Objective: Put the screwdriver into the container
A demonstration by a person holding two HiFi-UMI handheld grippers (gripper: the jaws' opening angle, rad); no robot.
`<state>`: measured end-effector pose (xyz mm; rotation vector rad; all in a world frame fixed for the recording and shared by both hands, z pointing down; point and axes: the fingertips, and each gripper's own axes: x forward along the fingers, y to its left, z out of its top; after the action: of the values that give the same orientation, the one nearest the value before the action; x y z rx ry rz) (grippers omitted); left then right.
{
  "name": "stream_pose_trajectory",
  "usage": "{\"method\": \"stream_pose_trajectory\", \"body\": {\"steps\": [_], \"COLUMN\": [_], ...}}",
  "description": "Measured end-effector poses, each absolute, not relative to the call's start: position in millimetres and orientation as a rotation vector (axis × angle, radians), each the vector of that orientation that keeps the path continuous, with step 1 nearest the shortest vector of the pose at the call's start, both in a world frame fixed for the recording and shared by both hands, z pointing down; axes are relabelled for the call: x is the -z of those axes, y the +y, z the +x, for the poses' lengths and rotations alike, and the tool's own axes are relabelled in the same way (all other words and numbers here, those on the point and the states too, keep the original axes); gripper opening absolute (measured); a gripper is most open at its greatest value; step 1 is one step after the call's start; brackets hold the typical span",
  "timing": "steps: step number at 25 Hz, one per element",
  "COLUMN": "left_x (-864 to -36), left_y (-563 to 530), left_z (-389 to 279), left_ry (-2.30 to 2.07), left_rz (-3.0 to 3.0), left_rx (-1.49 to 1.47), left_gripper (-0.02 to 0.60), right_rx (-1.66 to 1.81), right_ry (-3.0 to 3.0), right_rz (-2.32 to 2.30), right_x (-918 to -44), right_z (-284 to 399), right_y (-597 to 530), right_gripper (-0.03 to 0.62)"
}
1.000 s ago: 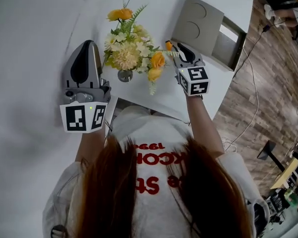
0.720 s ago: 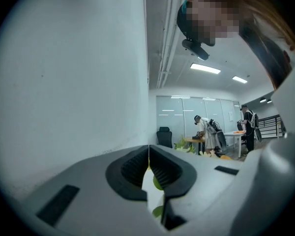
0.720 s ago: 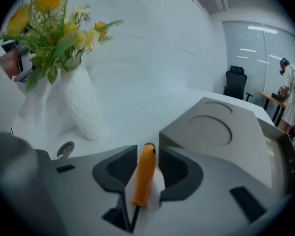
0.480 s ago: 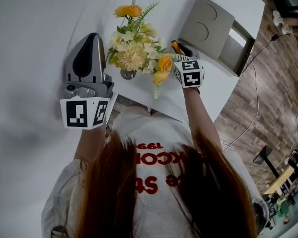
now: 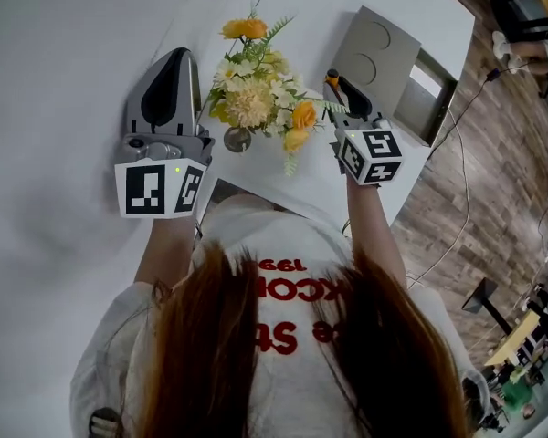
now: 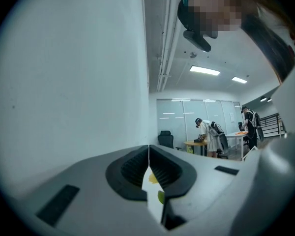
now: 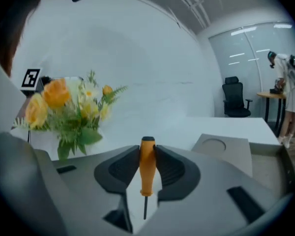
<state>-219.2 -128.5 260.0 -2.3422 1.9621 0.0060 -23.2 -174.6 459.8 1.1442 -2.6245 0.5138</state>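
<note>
An orange-handled screwdriver (image 7: 147, 166) with a thin dark shaft stands upright between the pads of my right gripper (image 7: 147, 152). The jaws are closing, and both pads touch the handle. In the head view that gripper (image 5: 344, 88) hovers over the white table (image 5: 73, 108), the screwdriver's (image 5: 331, 78) orange end poking out just left of the grey container (image 5: 384, 53). The container (image 7: 221, 149) is a flat box with round recesses on its lid. My left gripper (image 5: 178, 57) hangs left of the flowers, jaws together and empty (image 6: 148, 149).
A small vase of yellow and orange flowers (image 5: 256, 99) stands between the two grippers, also showing at the left of the right gripper view (image 7: 69, 107). The table's edge runs just right of the container, with wooden floor (image 5: 493, 172) and a cable beyond.
My right gripper has drifted a little to the right with the screwdriver, nearer the container. The left gripper has shifted slightly up.
</note>
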Motion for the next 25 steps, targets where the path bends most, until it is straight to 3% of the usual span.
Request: {"method": "stream_pose_trajectory", "body": {"steps": [10, 18, 25], "left_x": [-222, -180, -175], "left_y": [-135, -152, -190], "left_z": [-208, -165, -86], "left_ry": [1.894, 1.692, 1.412], "left_rz": [-2.307, -2.395, -2.601], "left_rx": [-0.073, -0.195, -0.318], "left_gripper": [0.012, 0.011, 0.011], "right_rx": [-0.116, -0.053, -0.018], "right_ry": [-2.836, -2.779, -2.618], "right_rz": [1.344, 1.583, 1.826], "right_x": [-312, -280, -279], "right_z": [0, 51, 110], "right_y": [-178, -158, -158], "right_gripper": [0.106, 0.106, 0.106]}}
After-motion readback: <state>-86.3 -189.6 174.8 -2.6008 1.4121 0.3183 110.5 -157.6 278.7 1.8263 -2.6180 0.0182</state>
